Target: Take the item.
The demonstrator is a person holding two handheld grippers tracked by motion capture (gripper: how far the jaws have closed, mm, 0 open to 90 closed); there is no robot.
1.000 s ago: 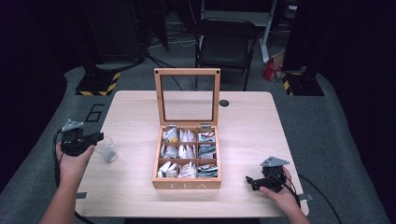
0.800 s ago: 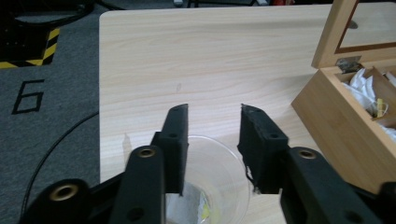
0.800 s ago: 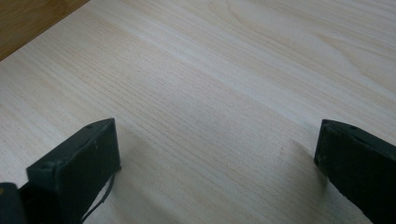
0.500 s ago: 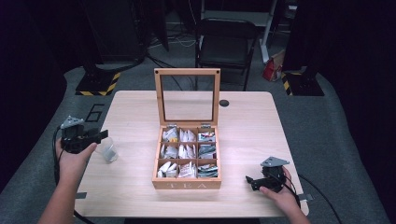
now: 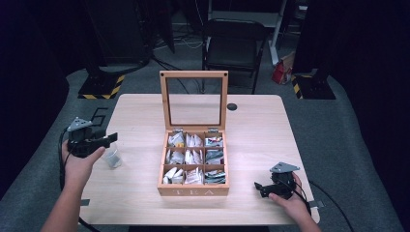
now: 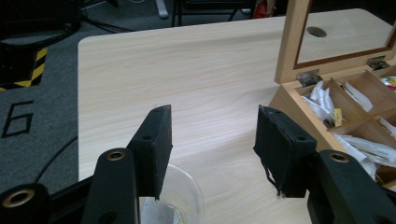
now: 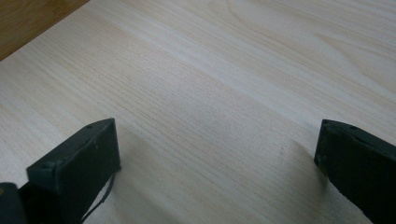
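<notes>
An open wooden tea box [image 5: 193, 191] stands mid-table, its glass lid [image 5: 194, 75] upright and its compartments full of tea bags [image 5: 193, 157]. Left of the box a small clear cup [image 5: 112, 157] stands on the table. My left gripper [image 5: 110, 139] hovers just above and left of the cup, jaws open after just widening, with nothing between them. In the left gripper view the cup [image 6: 187, 196] lies below the open left gripper [image 6: 212, 140], with a tea bag [image 6: 161, 214] inside it. My right gripper [image 5: 258, 187] rests open at the front right; in the right gripper view its jaws [image 7: 215, 154] hold nothing.
The light wood table [image 5: 251, 125] has a round cable hole [image 5: 232, 106] behind the box. A black chair [image 5: 234, 46] stands beyond the far edge. Grey floor with a hazard-striped base [image 5: 99, 87] lies to the left.
The left gripper's jaws have spread apart and the hand has lifted slightly off the cup, which stays on the table. The right gripper has not moved.
</notes>
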